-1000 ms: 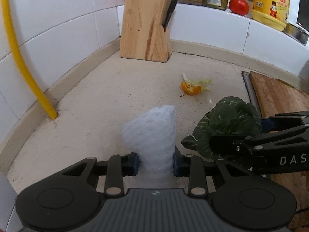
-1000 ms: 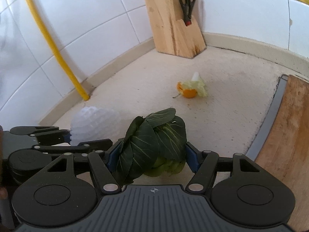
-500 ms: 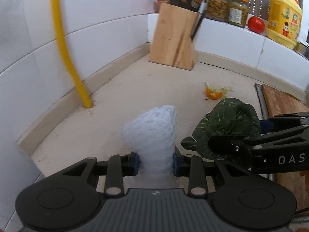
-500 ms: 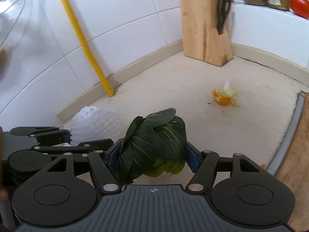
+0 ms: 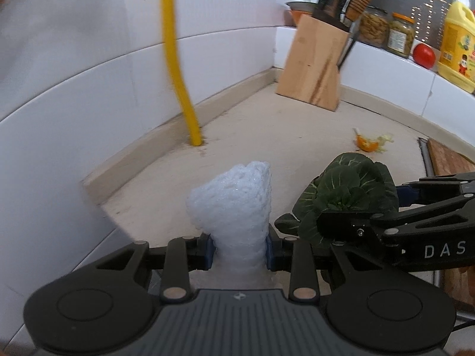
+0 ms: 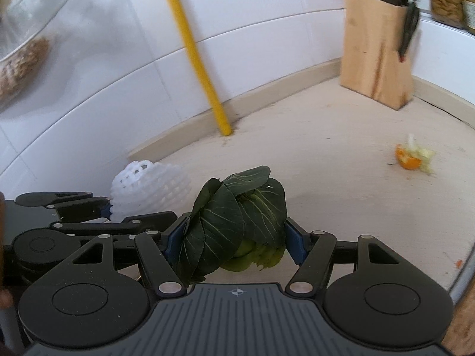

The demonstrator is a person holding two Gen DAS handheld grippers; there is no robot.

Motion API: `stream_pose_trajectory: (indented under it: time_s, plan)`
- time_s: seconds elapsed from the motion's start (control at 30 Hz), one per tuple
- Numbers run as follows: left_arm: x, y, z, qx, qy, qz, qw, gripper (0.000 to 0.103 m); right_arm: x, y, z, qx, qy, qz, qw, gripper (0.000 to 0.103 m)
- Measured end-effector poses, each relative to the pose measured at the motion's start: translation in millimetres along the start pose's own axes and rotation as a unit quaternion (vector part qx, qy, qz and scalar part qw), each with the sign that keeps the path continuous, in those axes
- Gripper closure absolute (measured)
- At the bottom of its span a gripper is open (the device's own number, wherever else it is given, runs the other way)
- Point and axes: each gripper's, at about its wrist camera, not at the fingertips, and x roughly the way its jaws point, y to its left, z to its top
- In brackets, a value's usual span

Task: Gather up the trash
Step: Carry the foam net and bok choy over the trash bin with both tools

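Left wrist view: the left hand-held gripper pinches a white foam net between its two blue pads. The net stands upright out of the jaws, above the near edge of the table. The right hand-held gripper enters from the right side, just beside the net, and clamps a bunch of dark green leaves. A scrap of orange peel with pale vegetable trimmings lies on the table beyond the leaves, between them and the knife block. A yellow pipe meets the table to the left of the knife block, along the white tiled wall. A wooden cutting board lies to the right of the peel.

Right wrist view: the right hand-held gripper closes on the green leaves, which fill the gap between its blue pads. The left hand-held gripper sits to the left of the leaves, holding the foam net. The peel scrap lies on the table, well apart from the leaves, in front of the knife block. The yellow pipe stands to the left of the knife block.
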Motion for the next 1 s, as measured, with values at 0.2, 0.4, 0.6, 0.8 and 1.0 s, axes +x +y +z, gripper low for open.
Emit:
stream_pose_trajectory:
  time_s: [0.2,0.4,0.6,0.8,1.0]
  plan:
    - [-15,25,-12,-0.023,-0.004,0.023,0.9995,0.077,9,28,1,-0.023,0.009,0.02,0.999,0.03]
    - [-31,51,-27,-0.048,-0.007,0.048,0.9977,0.077,20,60,1,-0.051,0.021,0.045,0.997,0.03]
    - [-41,73,-40,-0.07,-0.007,0.069,0.9951,0.077,32,87,0,-0.073,0.032,0.065,0.995,0.03]
    - [-51,93,-53,-0.09,-0.005,0.089,0.9919,0.077,42,111,-3,-0.091,0.045,0.081,0.991,0.03]
    - [-61,110,-66,-0.107,-0.002,0.107,0.9885,0.077,53,131,-7,-0.107,0.058,0.097,0.988,0.03]
